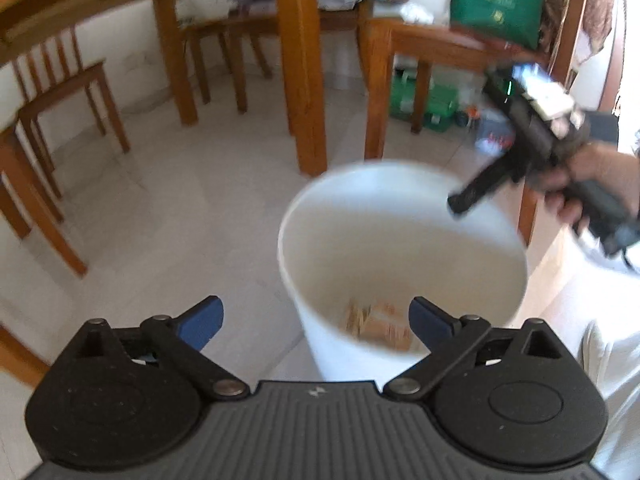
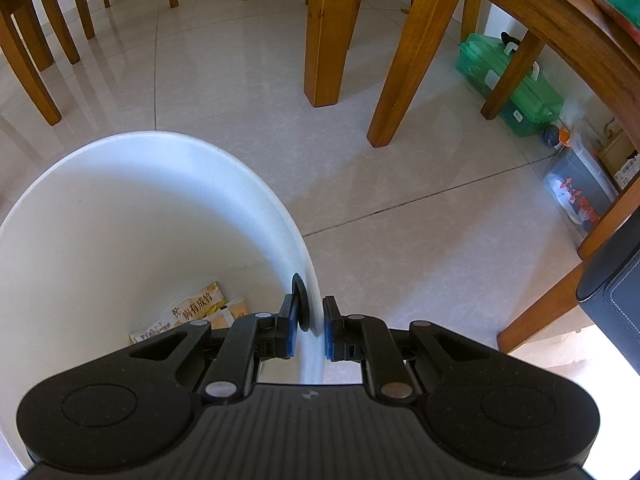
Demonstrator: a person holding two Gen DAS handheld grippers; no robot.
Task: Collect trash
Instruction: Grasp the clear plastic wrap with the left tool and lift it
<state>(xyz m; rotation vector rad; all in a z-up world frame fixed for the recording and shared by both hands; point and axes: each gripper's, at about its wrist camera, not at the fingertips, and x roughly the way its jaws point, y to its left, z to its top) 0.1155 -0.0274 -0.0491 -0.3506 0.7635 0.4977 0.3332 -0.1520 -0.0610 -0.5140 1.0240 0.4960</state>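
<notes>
The left gripper (image 1: 316, 322) tilts down over the white bin (image 1: 400, 208), jaws spread wide and empty. The right gripper (image 2: 310, 330), in a hand (image 1: 576, 184), pinches the bin's rim. A yellow wrapper (image 2: 192, 312) lies at the bin's bottom.

A yellow printed wrapper (image 2: 192, 312) lies flat inside the upright white bin (image 2: 120, 208).

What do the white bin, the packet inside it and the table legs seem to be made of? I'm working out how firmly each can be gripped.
White bin: probably plastic; a thin, smooth, slightly translucent wall, pinched at the rim by the right gripper.
Packet: likely printed plastic film or coated paper; creased, glossy, yellow and white.
Table legs: wood with a glossy varnish; grain and knots show.
</notes>
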